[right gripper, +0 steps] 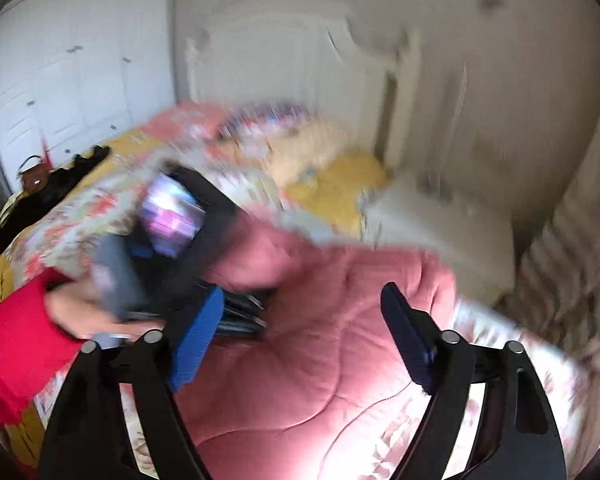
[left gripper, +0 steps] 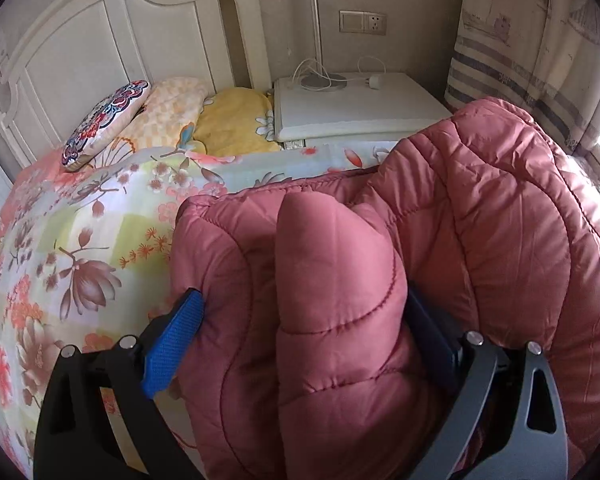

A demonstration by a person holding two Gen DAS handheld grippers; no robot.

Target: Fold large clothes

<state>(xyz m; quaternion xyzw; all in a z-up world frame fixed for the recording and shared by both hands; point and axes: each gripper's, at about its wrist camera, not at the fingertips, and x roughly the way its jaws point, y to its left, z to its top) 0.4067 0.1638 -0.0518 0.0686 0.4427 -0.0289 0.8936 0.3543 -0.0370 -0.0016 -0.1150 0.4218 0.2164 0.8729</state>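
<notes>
Between the blue pads of the left gripper [left gripper: 304,344], a thick bunched fold of the pink quilted puffer jacket [left gripper: 480,216] is sitting, the jaws clamping it from both sides. Outward from that grip, the rest of the jacket is humping up to the right and draping onto the floral bedspread [left gripper: 80,232], with its far edge lying near the white nightstand [left gripper: 360,108]. Beyond, a patterned cushion [left gripper: 104,124] is leaning against the white headboard [left gripper: 100,40]. Right wrist view is motion-blurred: the right gripper [right gripper: 300,336] is hovering with fingers spread apart and nothing between them, above the jacket's flatter pink panel [right gripper: 320,360]. The person's left hand [right gripper: 80,312], red sleeve, is showing at left with the other tool. Black garments and a brown handbag [right gripper: 34,176] are lying at the bed's far side. Judgement: fold is mid-way, one side gathered, the other unheld. Risks: slick, puffy shell may be squeezing out of the left jaws under its own weight; a one-sided lift would be dragging the unheld half and skewing the fold; trapped air could be springing layers open; the right gripper may be pinching bedspread along with jacket.
</notes>
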